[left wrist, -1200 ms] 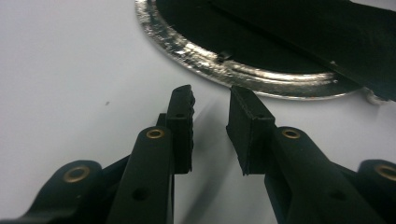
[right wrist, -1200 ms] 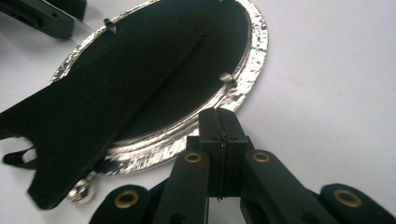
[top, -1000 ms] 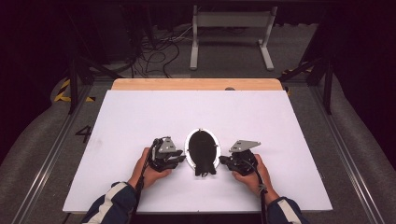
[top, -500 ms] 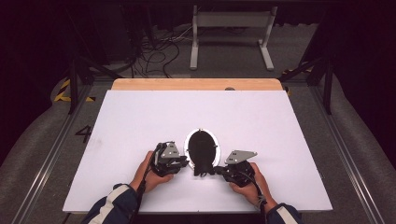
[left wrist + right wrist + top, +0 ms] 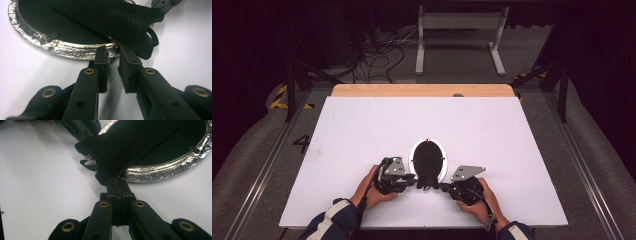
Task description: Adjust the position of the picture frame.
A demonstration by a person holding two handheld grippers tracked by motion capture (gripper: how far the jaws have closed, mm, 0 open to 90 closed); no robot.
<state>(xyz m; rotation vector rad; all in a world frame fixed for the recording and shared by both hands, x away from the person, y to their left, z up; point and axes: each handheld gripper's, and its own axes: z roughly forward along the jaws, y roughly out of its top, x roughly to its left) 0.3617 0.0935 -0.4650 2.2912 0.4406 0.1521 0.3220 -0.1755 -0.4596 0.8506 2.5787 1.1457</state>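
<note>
Two claws flank black cloth [image 5: 428,162] draped over silver oval plate [image 5: 413,158] near counter [image 5: 512,140] front; left claw [image 5: 113,66] parted, right claw [image 5: 117,185] pinched thin cloth edge; likely lifting next.

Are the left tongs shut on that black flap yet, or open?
Open. In the left gripper view the left tongs show white table between the jaws, their tips at the silver rim just under the black flap, not clamping it.

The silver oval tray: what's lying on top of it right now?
A black cloth piece lies across the silver oval tray, its narrow end hanging over the near rim. The tray's dark inner surface shows beside it; what the cloth covers is hidden.
</note>
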